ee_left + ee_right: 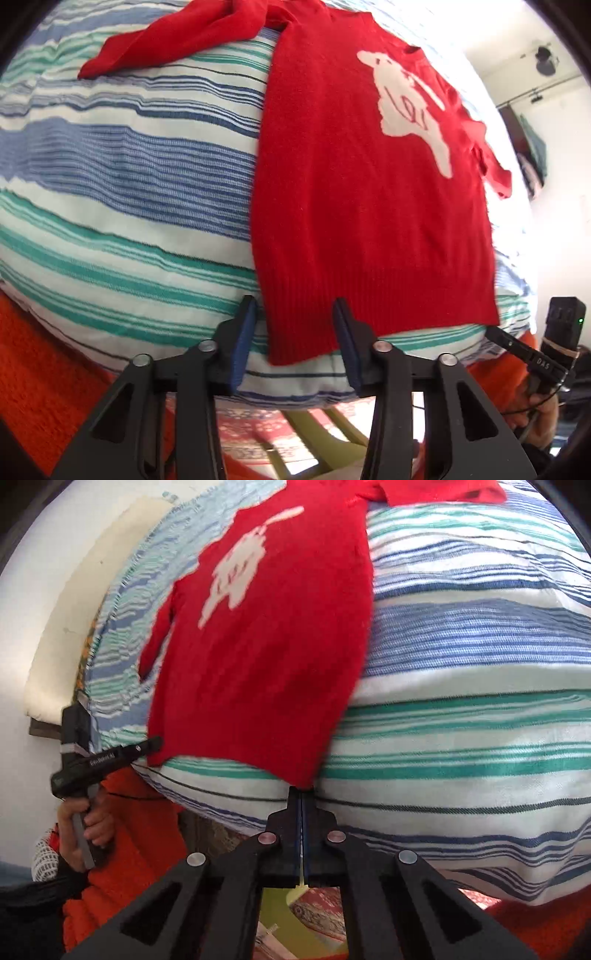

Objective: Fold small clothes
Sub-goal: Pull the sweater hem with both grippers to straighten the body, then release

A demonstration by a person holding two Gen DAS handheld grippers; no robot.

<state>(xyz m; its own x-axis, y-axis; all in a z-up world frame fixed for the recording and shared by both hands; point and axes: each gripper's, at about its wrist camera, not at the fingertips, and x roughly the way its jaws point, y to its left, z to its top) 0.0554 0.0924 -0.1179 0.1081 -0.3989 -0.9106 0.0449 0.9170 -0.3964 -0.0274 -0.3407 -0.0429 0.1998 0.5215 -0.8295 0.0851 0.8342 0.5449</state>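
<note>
Red knit sweater (369,206) flat on a puffy striped cushion (129,177).

Lower centre of the left view, the left gripper (295,332) gapes around the ribbed hem's corner; in the right view, the right gripper (302,801) pinches the other corner.

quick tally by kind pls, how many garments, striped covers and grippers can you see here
garments: 1, the red sweater
striped covers: 1, the striped cover under it
grippers: 2, the left gripper with fingers open at one hem corner and the right gripper shut on the other
total: 4
</note>
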